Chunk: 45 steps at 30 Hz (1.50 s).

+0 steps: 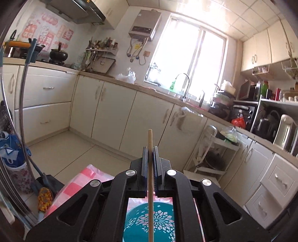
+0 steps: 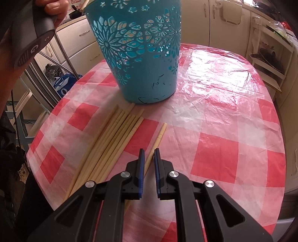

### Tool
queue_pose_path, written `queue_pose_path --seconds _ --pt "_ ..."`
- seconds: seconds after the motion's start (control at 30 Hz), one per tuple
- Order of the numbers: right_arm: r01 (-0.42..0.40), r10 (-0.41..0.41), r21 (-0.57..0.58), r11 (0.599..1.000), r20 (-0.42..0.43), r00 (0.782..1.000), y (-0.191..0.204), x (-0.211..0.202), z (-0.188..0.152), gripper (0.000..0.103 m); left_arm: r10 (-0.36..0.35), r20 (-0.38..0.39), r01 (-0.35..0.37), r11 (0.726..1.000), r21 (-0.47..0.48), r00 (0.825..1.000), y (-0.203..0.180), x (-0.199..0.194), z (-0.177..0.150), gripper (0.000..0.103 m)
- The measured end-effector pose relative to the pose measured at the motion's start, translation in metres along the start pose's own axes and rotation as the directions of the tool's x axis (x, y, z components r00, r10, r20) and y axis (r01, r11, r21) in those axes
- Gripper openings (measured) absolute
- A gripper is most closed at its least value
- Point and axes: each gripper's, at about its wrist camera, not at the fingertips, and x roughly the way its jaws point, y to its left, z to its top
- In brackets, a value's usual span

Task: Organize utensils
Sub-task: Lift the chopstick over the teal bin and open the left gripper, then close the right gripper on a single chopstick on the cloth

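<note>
Home kitchen, cream cabinets (image 1: 104, 108), sink tap (image 1: 184, 83), range hood (image 1: 74, 11), stove pot (image 1: 58, 54)

I've got a kitchen on left cam: bright window (image 1: 188, 55) at 12 o'clock, water heater (image 1: 144, 24) on wall just left of it, faucet (image 1: 184, 83) below the window. Cream cabinets (image 1: 111, 109) run under the counter, 9 to 3 o'clock. Black pot (image 1: 58, 54) at 10 o'clock, utensil rack (image 1: 101, 49) beside it. Range hood (image 1: 74, 11) at 11. Right cam: red-white checked tablecloth (image 2: 223, 121) fills centre, white shelf cart (image 2: 270, 61) at 2 o'clock.
</note>
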Motion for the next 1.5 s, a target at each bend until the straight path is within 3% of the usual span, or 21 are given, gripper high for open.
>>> queue_pose_path --seconds 0.37,0.5,0.77,0.9,1.0,1.07,1.13,1.27,1.5 --pt "0.006 -0.006 -0.006 1.000 0.003 1.000 0.002 0.000 0.001 0.011 -0.010 0.048 0.012 0.998 -0.057 0.999 0.011 -0.001 0.009 0.005" --pt "0.007 -0.007 -0.009 1.000 0.003 1.000 0.002 0.001 0.001 0.011 -0.001 0.056 0.003 1.000 -0.027 0.998 0.006 0.003 0.007 0.005" --pt "0.012 -0.012 -0.019 1.000 -0.002 1.000 0.003 0.001 0.001 0.011 0.034 -0.051 -0.034 0.999 0.007 0.998 0.017 0.020 -0.038 0.005" --pt "0.017 -0.017 -0.030 0.999 -0.004 1.000 0.005 0.001 0.001 0.011 0.046 -0.101 -0.038 0.996 0.082 0.994 0.015 0.016 -0.055 0.005" --pt "0.022 -0.022 -0.042 0.999 -0.008 1.000 0.007 0.002 0.001 0.011 0.068 -0.159 -0.045 0.989 0.141 0.985 0.015 0.013 -0.064 0.022" --pt "0.022 -0.022 -0.045 0.999 -0.010 1.000 0.007 0.002 0.000 0.010 0.100 -0.165 -0.074 0.984 0.159 0.981 0.021 0.002 -0.067 0.052" --pt "0.011 -0.011 -0.033 0.999 -0.012 1.000 0.004 0.001 0.000 0.009 0.122 -0.159 -0.098 0.983 0.154 0.980 0.030 -0.013 -0.069 0.063" --pt "-0.059 0.060 0.064 0.996 -0.020 0.998 -0.013 -0.002 -0.001 0.006 0.141 -0.181 -0.117 0.984 0.136 0.973 0.051 -0.046 -0.075 0.075" --pt "-0.158 0.156 0.187 0.970 0.026 0.987 -0.031 -0.022 -0.004 0.006 0.163 -0.287 -0.131 0.983 0.127 0.944 0.082 -0.077 -0.099 0.078"
